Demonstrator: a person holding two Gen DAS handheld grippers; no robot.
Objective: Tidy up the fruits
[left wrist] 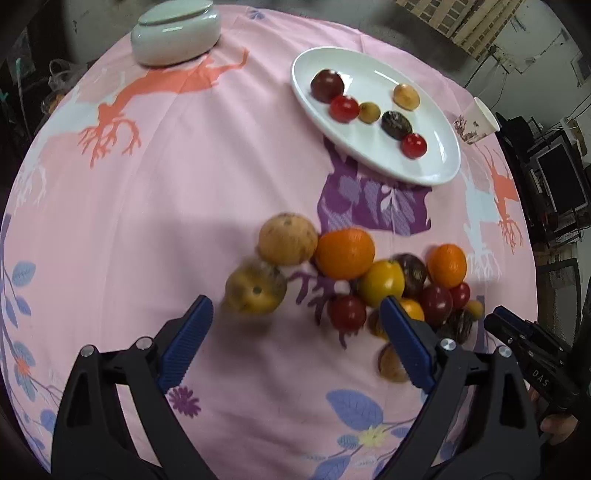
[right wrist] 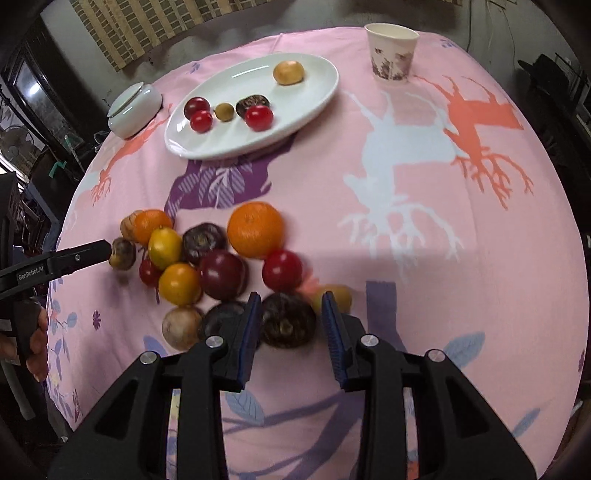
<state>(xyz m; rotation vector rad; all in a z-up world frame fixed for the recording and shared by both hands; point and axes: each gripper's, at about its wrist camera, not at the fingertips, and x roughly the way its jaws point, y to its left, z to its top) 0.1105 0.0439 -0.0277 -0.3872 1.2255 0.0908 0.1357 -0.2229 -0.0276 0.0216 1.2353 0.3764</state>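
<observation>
Looks like a home room doubling as a recording space. Counter under a pink printed cloth (right wrist: pixel 461 236), white plate (right wrist: pixel 317 92) and paper cup (right wrist: pixel 392 51) toward its far edge, lidded ceramic dish (left wrist: pixel 175 33) at far corner; brick wall (left wrist: pixel 461 18), monitors (left wrist: pixel 559 181) and cables beyond right edge.

My left wrist camera looks steeply down, close over the tablecloth (left wrist: pixel 147 221). My right does likewise. Both share the white plate (left wrist: pixel 436 173) (right wrist: pixel 317 92) at twelve o'clock.

Dim room, brick-patterned wall (right wrist: pixel 147 26) behind a pink-clothed table (right wrist: pixel 443 258)
</observation>
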